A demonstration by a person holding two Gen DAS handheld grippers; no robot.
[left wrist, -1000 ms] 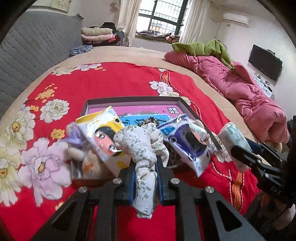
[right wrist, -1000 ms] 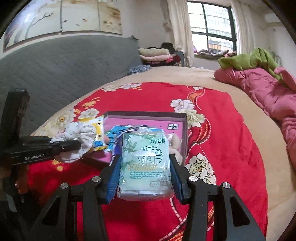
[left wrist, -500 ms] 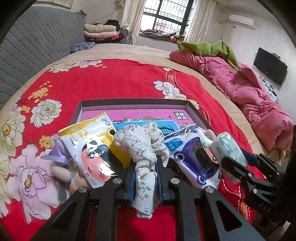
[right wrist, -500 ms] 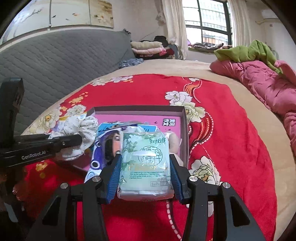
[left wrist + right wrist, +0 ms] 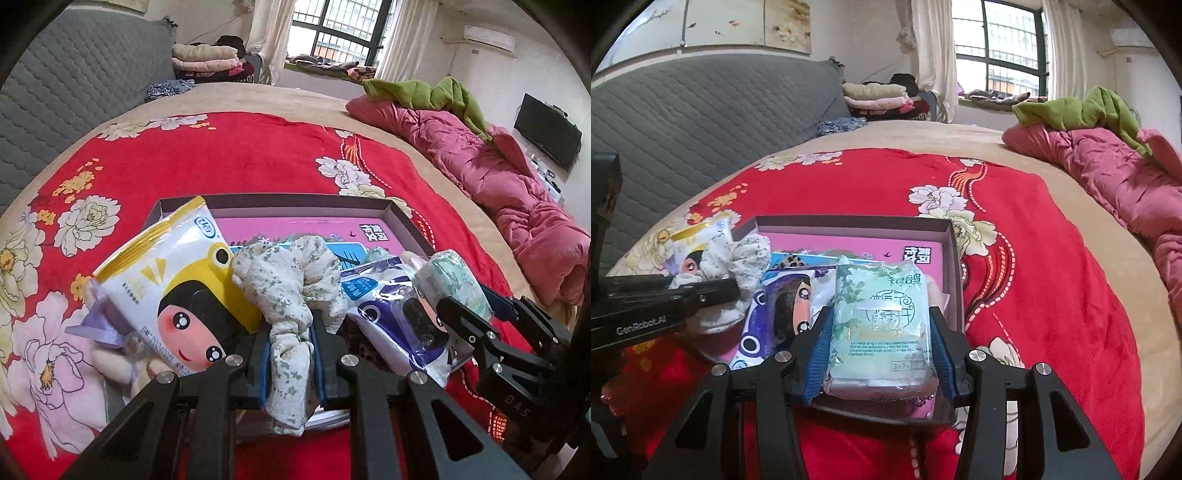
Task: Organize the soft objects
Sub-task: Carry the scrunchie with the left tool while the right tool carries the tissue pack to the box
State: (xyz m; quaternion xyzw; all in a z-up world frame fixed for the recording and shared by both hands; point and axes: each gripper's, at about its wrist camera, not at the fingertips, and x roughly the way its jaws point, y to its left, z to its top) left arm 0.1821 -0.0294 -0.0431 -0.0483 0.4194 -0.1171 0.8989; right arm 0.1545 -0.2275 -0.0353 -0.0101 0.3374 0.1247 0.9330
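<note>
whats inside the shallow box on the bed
The shallow box shows a pink printed sheet, a blue one over it, and a purple cartoon tissue pack. The near part is covered by the green tissue pack and floral scrunchie.

Floral white scrunchie [image 5: 291,291], pale-green tissue pack [image 5: 882,325]

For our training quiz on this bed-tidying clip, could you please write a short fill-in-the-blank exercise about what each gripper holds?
1. The left gripper is shut on a floral fabric ____.
2. The right gripper holds a pale ____ tissue pack.
3. Both items hang over an open cardboard ____ on the red floral blanket.

Missing words: scrunchie; green; box
</note>
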